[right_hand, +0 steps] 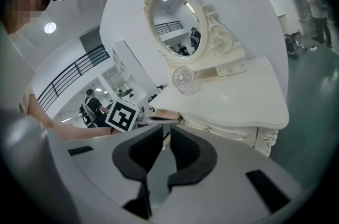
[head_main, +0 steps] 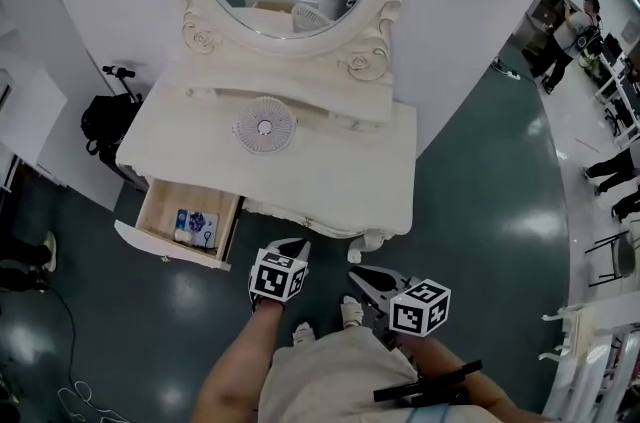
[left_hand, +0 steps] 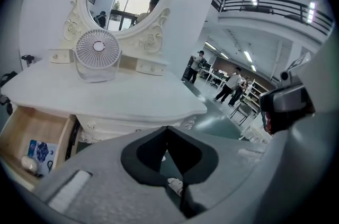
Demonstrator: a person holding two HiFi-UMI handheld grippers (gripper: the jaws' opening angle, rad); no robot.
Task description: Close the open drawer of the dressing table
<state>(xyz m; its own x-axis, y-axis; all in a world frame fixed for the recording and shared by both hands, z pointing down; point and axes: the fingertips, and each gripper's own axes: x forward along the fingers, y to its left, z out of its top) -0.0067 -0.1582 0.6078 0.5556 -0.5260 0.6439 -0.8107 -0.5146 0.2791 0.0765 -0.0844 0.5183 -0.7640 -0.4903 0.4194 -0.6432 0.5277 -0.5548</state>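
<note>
grey floor (head_main: 470, 171) separated the open drawer (head_main: 170, 249) from the left gripper (head_main: 295, 249), shut, and right gripper (head_main: 368, 279), narrowly parted, empty; off-centre pushing could skew it.

No words, brands or numbers are legible; print on the blue packet (head_main: 197, 223) in the drawer (head_main: 158, 209), at eight o'clock, is too small to read.

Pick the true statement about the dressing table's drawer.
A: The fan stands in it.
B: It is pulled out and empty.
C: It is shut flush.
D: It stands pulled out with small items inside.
D: the drawer juts out below the tabletop, and a blue packet and other small items lie on its wooden floor.
</note>
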